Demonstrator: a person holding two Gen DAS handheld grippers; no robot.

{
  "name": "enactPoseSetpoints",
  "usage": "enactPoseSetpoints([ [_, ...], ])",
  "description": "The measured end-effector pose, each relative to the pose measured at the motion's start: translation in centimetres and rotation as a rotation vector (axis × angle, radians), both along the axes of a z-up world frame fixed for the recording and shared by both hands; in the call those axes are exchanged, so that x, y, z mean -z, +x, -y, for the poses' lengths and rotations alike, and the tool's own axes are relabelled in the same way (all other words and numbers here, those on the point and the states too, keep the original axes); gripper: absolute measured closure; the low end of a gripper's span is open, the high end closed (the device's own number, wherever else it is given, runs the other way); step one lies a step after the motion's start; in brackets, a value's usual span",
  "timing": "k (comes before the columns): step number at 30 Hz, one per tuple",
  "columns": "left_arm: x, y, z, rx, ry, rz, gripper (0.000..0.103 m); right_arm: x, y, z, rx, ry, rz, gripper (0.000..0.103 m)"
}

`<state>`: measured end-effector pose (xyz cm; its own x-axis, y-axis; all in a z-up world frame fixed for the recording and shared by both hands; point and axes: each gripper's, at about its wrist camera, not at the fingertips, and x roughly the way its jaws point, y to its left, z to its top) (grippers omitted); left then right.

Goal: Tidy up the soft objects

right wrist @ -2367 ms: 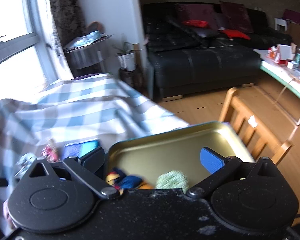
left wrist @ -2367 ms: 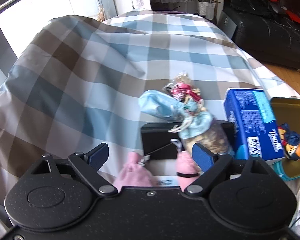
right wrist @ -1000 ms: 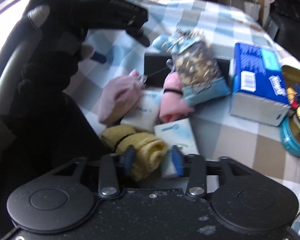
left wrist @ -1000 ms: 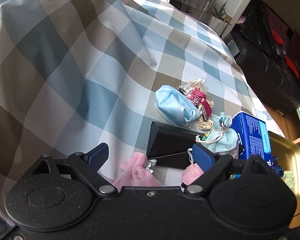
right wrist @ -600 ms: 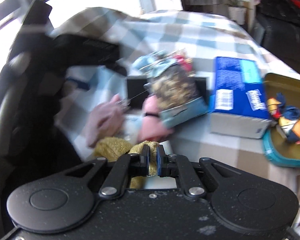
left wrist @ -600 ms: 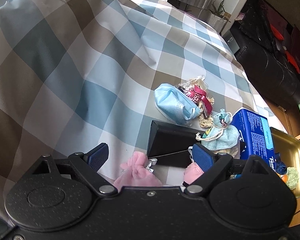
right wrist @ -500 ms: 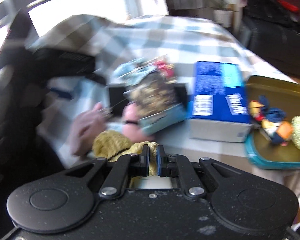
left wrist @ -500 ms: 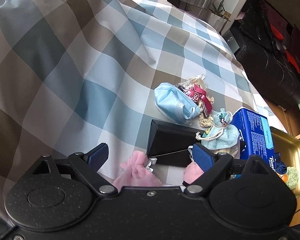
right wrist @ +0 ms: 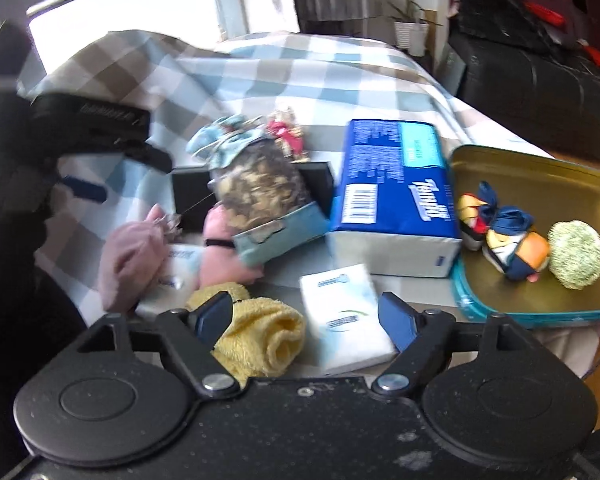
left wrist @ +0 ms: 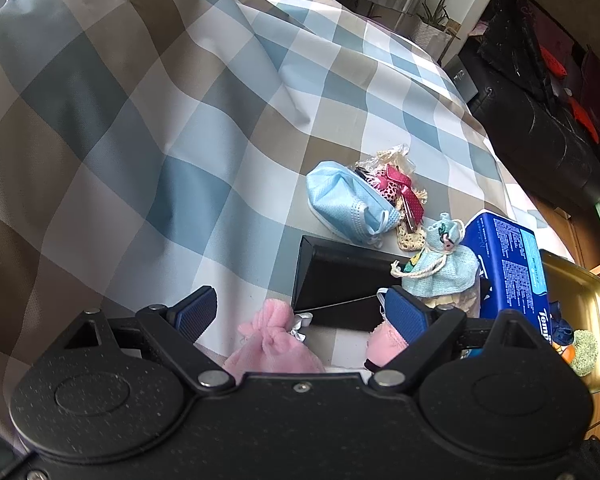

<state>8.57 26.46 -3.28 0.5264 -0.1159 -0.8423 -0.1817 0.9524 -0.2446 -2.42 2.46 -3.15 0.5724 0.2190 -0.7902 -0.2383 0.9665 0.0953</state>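
My right gripper (right wrist: 306,318) hangs over the near edge of the checked cloth with its jaws opening. A rolled yellow towel (right wrist: 260,340) and a white tissue pack (right wrist: 344,320) lie between them, and neither pad presses on them. To the right, a gold tin (right wrist: 540,168) holds a colourful cloth toy (right wrist: 508,244) and a green pompom (right wrist: 576,254). My left gripper (left wrist: 300,312) is open above a pink pouch (left wrist: 272,344) and a second pink soft piece (left wrist: 384,344). Beyond them lie a blue face mask (left wrist: 348,208) and a light blue knitted pouch (left wrist: 444,268).
A black box (left wrist: 340,284) and a blue tissue pack (right wrist: 396,184) sit among the soft things. A packet with a red bow (left wrist: 396,188) lies by the mask. The checked cloth (left wrist: 140,120) rises in folds at the back. A black sofa (right wrist: 540,80) stands to the right.
The right jaws, shut half a second ago, now stand wide apart, and that view has swung right toward the tin. The left gripper has stayed put.
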Motion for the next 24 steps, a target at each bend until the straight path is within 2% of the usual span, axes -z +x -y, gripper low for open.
enactPoseSetpoints([
  [5,0.2,0.0,-0.1,-0.002,-0.009,-0.009,0.015,0.9,0.4,-1.4,-0.004,-0.093,0.028,0.02],
  [10,0.2,0.0,-0.1,-0.001,-0.008,-0.012,0.015,2.3,2.2,-0.3,0.032,-0.109,-0.041,0.02],
  [17,0.2,0.0,0.0,-0.002,-0.004,-0.021,0.015,4.4,3.1,-1.3,-0.04,-0.208,-0.048,0.02],
  [24,0.3,-0.1,0.1,-0.004,0.008,-0.038,0.015,5.5,4.1,-1.4,-0.032,-0.21,-0.105,0.018],
])
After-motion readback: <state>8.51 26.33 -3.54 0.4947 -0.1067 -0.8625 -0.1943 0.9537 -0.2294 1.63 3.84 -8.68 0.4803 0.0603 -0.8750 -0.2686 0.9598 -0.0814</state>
